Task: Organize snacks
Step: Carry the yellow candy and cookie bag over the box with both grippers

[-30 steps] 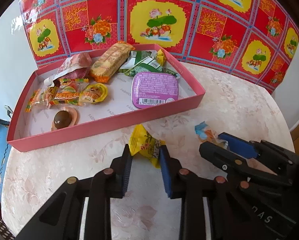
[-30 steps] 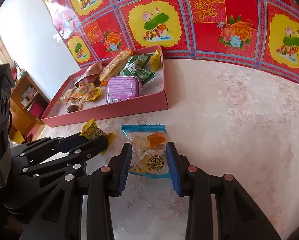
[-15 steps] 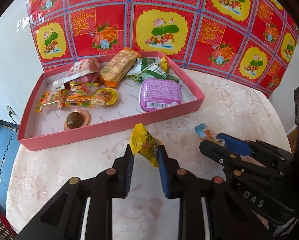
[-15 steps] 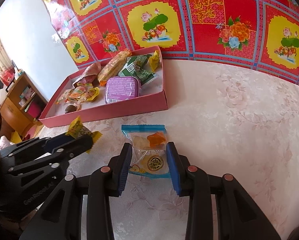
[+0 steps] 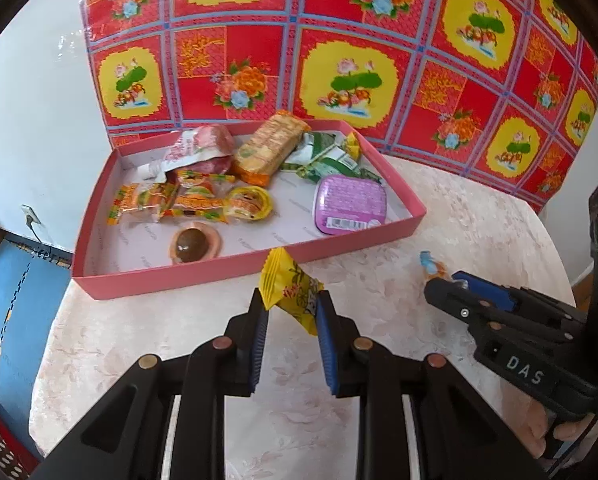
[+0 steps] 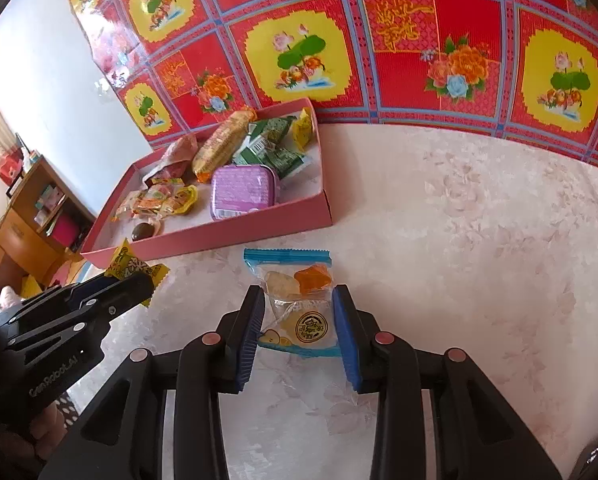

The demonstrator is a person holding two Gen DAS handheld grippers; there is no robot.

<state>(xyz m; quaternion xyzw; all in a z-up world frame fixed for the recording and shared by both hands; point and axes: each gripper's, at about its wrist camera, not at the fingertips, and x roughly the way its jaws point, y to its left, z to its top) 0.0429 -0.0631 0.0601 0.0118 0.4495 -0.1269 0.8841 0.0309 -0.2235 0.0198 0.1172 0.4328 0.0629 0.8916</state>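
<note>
The left gripper has its jaws clamped on a small yellow crinkly snack packet, which hangs clear of the bench with its upper end sticking out beyond the jaw tips. Straight ahead of these jaws lies the shallow pink cardboard box, its near wall just past the packet. Inside the box, ahead and to the left of the jaws, sits a round brown sweet in a peach cup, with a cluster of orange and yellow wrapped candies beyond it. Ahead and slightly right is a purple rounded tin.

The right gripper has its jaws on either side of a clear plastic packet with blue ends that lies flat on the pale floral bench; both pads sit against its edges, gripping it. The pink box is ahead and to the left of these jaws, near the packet but apart from it.
</note>
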